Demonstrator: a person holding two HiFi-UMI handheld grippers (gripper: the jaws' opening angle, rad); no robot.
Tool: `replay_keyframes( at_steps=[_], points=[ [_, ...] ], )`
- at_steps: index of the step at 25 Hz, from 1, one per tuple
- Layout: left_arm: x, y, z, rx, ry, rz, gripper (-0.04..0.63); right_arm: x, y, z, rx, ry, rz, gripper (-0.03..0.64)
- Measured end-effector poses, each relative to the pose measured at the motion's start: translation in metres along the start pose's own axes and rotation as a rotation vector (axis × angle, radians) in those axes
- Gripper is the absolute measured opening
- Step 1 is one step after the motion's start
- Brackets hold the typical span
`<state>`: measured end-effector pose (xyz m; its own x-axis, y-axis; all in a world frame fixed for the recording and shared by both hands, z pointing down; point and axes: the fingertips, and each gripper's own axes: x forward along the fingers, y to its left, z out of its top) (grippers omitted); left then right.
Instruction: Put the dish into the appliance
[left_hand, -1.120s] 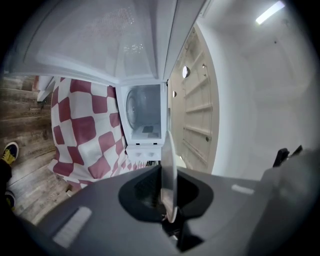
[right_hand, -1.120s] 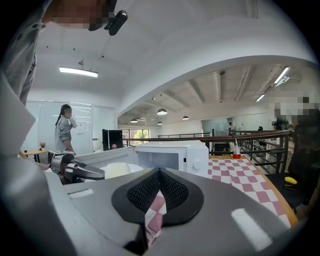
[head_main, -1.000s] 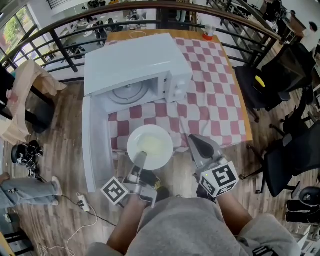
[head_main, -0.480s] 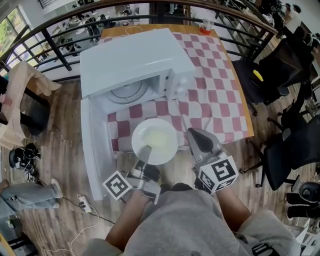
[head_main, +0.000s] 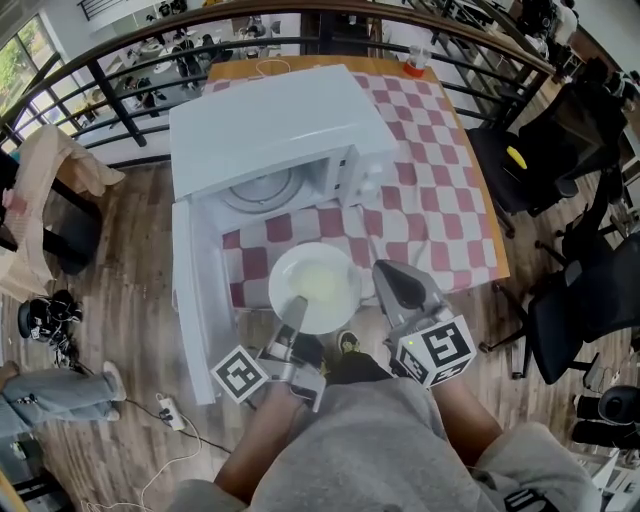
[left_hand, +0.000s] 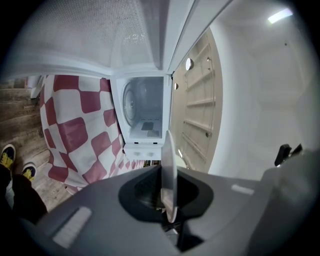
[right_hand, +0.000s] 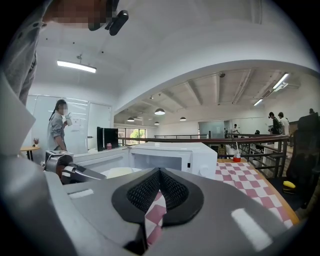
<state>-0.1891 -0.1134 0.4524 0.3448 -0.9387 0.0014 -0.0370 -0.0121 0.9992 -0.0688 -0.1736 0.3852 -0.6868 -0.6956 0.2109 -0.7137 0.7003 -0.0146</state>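
surface: red-and-white checked tablecloth (head_main: 430, 190), wood floor (head_main: 120, 240) around it.
microwave (head_main: 270, 125): white, door (head_main: 200, 300) swung open; head view shows its turntable (head_main: 258, 188).
plate (head_main: 315, 288): white, outside, before the open cavity, over the cloth's near edge.
left gripper (head_main: 296, 306): clamped on the plate's near rim, seen edge-on in its own view.
right gripper (head_main: 386, 272): jaws together, empty, just right of the plate; its view alone shows a person (right_hand: 58, 127) by a whiteboard.

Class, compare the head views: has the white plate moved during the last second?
Yes. The plate, held by the left gripper, has edged slightly toward the open microwave.
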Motion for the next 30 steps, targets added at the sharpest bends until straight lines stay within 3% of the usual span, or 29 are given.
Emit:
replay_keyframes(
  at_steps=[14,30],
  points=[
    [0.018,-0.002,0.021,0.012,-0.054,-0.007,0.026,0.012,-0.017,0.009,-0.011,-0.016,0.009,-0.002],
    [0.081,0.008,0.074,0.007,-0.135,0.034,0.026,0.103,-0.051,0.028,-0.001,-0.031,0.107,-0.002]
  ],
)
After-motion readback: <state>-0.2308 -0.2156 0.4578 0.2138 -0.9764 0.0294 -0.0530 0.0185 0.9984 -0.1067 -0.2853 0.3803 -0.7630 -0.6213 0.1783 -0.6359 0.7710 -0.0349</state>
